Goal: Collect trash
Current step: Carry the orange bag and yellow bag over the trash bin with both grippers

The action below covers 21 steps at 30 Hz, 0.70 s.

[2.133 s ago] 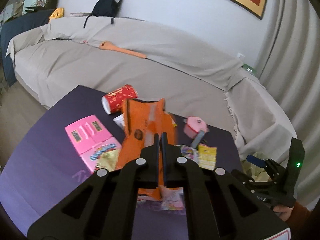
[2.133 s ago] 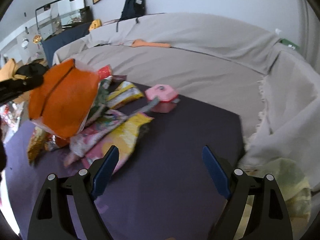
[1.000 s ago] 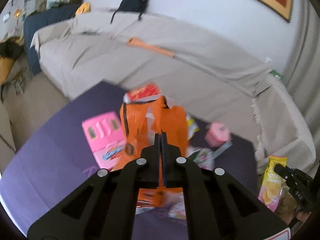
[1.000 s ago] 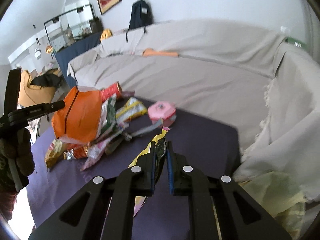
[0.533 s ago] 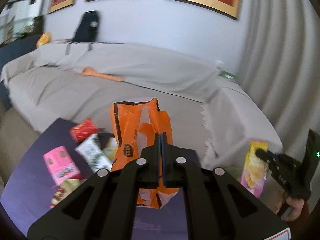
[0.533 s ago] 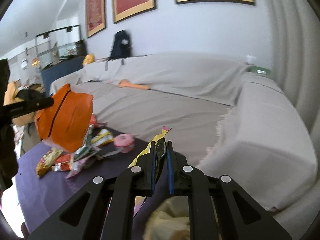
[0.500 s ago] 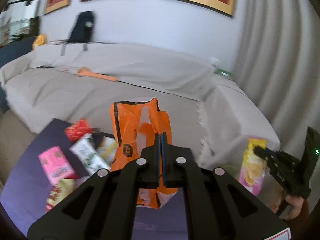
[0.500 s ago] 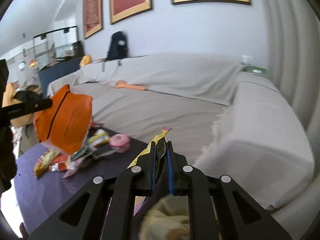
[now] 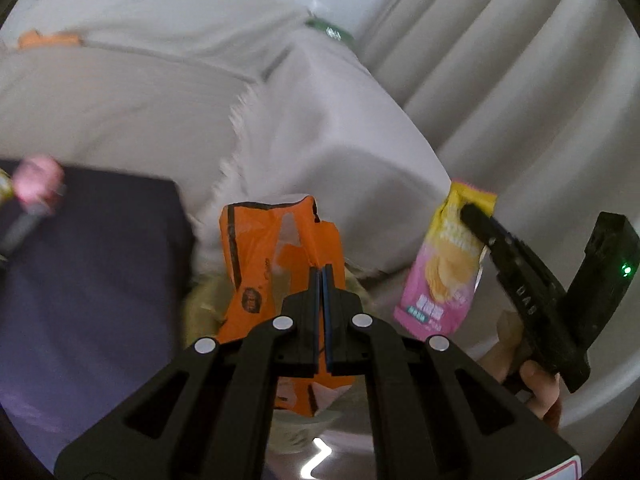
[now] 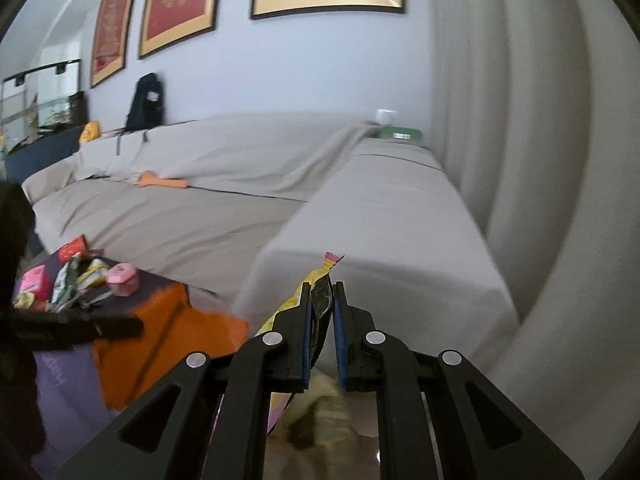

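My left gripper [image 9: 321, 280] is shut on an orange plastic wrapper [image 9: 276, 256] and holds it in the air past the right edge of the purple table [image 9: 88, 264], above a pale yellow-lined bin [image 9: 304, 428]. My right gripper [image 10: 321, 292] is shut on a yellow and pink chip bag [image 10: 316, 300]. The bag [image 9: 444, 264] and right gripper [image 9: 476, 220] also show in the left wrist view, hanging to the right of the orange wrapper. The orange wrapper [image 10: 160, 344] shows low left in the right wrist view.
Several wrappers, a red can [image 10: 72, 249] and a pink container [image 10: 122, 283] lie on the purple table [image 10: 158, 286]. A grey-covered sofa [image 10: 240, 208] runs behind it, with curtains [image 10: 520, 160] at the right. The bin [image 10: 320, 412] sits below both grippers.
Both grippers have swung right, away from the table, carrying the orange wrapper and the chip bag over the bin beside the sofa. The left wrist view now tilts downward.
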{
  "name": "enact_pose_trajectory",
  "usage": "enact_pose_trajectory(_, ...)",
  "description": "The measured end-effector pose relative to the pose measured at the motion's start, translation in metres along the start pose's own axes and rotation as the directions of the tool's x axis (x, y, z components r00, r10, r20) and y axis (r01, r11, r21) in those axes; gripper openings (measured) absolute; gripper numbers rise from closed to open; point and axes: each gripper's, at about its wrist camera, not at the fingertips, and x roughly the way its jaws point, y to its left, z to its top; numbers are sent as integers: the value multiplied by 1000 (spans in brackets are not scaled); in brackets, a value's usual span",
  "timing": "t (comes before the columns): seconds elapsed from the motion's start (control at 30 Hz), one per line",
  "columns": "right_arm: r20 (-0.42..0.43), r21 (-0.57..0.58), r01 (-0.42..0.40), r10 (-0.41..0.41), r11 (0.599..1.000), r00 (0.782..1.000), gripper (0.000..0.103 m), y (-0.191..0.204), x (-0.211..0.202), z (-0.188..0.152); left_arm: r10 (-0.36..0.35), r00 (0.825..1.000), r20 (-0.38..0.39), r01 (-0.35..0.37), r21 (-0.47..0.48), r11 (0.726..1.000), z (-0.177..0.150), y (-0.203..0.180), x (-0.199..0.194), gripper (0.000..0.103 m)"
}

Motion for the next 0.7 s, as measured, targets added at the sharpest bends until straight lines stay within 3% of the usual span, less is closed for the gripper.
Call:
enact_pose_trajectory(0.07,-5,22,8,-8,1000,1000,11,-10,2,-4,-2,999,-44,2,-12,1000,-9,3,24,1)
enact_pose_trajectory(0.17,-17,36,8,-8,999,1000,11,-15,8,-11,80,990,-117,-79,13,997,-33,12,71,1)
enact_pose_trajectory(0.27,-32,35,-6,7,999,999,11,-12,15,-20,140,978,-155,-135,47,990,-43,25,94,4)
enact_pose_trajectory(0.33,-41,32,-15,17,999,999,11,-5,18,-24,116,981,-156,-113,29,993,-42,35,92,15)
enact_pose_trajectory(0.4,-52,29,-34,36,999,998,11,4,23,-28,93,988,-125,-92,12,996,-38,41,76,29)
enact_pose_trajectory(0.53,-74,24,-77,78,997,994,11,29,36,-40,130,992,-3,-130,24,991,-23,34,27,39)
enact_pose_trajectory(0.67,-145,-19,-82,79,996,986,11,55,59,-73,208,970,124,-215,45,976,-18,31,-19,47)
enact_pose_trajectory(0.7,-184,-44,-84,75,995,980,11,63,69,-86,242,956,168,-256,63,965,-20,30,-32,50)
